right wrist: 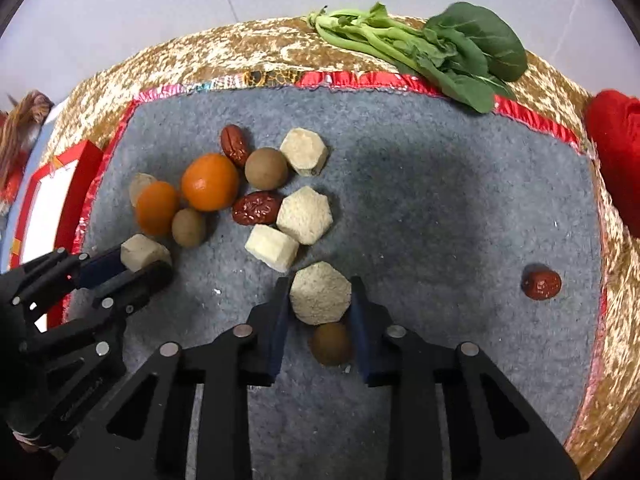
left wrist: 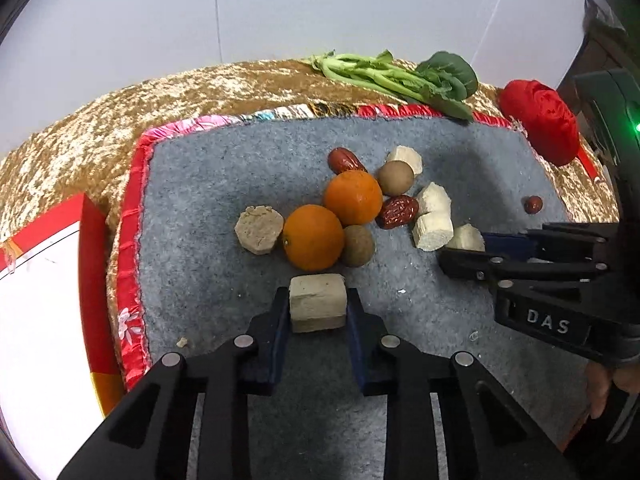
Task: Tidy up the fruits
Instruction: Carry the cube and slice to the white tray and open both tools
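Note:
My left gripper (left wrist: pixel 318 295) is shut on a beige square cake block (left wrist: pixel 317 308) near the front of the grey mat (left wrist: pixel 224 184). Just beyond it lie two oranges (left wrist: pixel 313 238), two brown longans (left wrist: pixel 357 246) and red dates (left wrist: pixel 398 212) in a cluster. My right gripper (right wrist: pixel 320 285) is shut on a hexagonal beige cake (right wrist: pixel 320 300). A third longan (right wrist: pixel 332 344) lies on the mat between its fingers, under the cake. A lone date (right wrist: pixel 541 284) sits at the right. More pale cakes (right wrist: pixel 305 216) lie mid-mat.
The mat has a red satin border (right wrist: pixel 400 80) and rests on gold cloth (left wrist: pixel 80 140). Leafy greens (right wrist: pixel 440 48) lie at the far edge. A red fabric flower (left wrist: pixel 540 120) sits far right. A red and white box (left wrist: pixel 48 280) stands at the left.

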Demonstrator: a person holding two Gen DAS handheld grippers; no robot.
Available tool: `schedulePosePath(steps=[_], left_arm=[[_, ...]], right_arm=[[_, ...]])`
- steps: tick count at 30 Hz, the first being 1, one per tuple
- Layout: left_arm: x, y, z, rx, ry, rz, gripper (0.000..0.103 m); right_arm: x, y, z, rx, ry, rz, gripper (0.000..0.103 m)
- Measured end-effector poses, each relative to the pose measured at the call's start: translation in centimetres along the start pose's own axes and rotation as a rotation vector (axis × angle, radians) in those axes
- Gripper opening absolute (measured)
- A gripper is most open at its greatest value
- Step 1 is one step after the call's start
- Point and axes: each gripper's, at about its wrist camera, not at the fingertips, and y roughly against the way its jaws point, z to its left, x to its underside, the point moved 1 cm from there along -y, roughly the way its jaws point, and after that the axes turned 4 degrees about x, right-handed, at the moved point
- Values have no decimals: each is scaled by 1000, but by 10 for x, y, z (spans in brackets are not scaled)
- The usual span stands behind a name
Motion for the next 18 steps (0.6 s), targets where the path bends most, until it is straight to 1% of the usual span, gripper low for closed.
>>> schedulePosePath(steps=[2,5,7,8,9,11,14,16,18], left_arm=[[-1,12,-2,-24,-16,-33,25],[3,41,-5,-82,-40,-97,25],[4,64,-8,-140,-56,-155,25],[4,73,-9,-175,-64,-184,25],[6,85,-8,-221,-73,-218,25],[9,104,-5,-308,-70,-276,25],[16,132,14,-406,-14,-343,25],[23,144,27,-477,31,-372,25],[34,157,48,-525,97,-389,25]], right_arm=[[1,9,-8,-69,-31,-14,30],[4,27,-16,-124,-50,-50,30],[5,42,-18,-188,-57,-87,30],[7,48,-18,-207,-58,-103,30],[7,56,-16,-237,-53,-130,30],[8,66,-1,-273,-26,-173,30],[9,77,34,-323,52,-225,30],[14,81,50,-350,94,-246,30],[19,85,75,-383,147,-268,30]])
